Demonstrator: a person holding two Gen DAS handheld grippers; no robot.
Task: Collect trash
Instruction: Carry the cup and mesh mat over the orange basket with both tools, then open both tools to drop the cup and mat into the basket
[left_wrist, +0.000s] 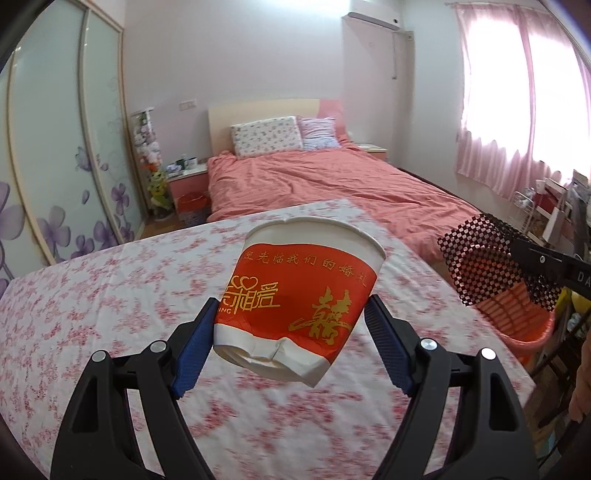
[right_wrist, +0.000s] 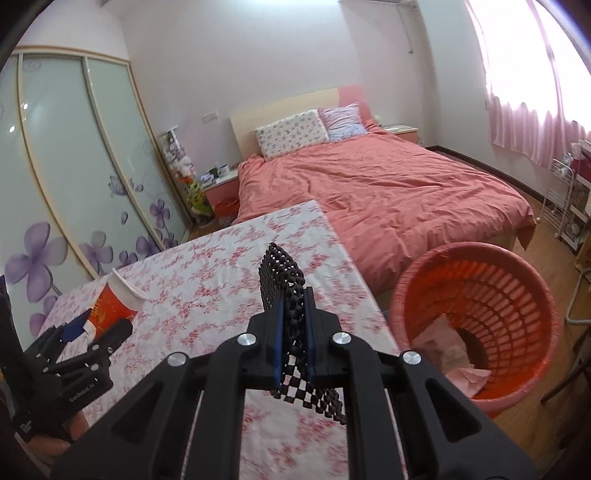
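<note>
Both items held clear above the floral worktop (right_wrist: 207, 258). Left hand-held gripper (left_wrist: 291, 325) spread wide, pads clamping a dented red paper cup (left_wrist: 299, 295). Right hand-held gripper (right_wrist: 293, 325) nearly closed, pinching black checkered mesh (right_wrist: 284, 280). Orange basket (right_wrist: 476, 332) sits on the floor, right of the worktop. Advice: carry each fully over the rim before releasing; the mesh hangs loose and may snag.

Your table (right_wrist: 207, 266), draped in a pink-flowered cloth (left_wrist: 92, 295), fills the near view; the red basket (right_wrist: 480, 317) stands on the wood floor (right_wrist: 546, 236) at its right.
</note>
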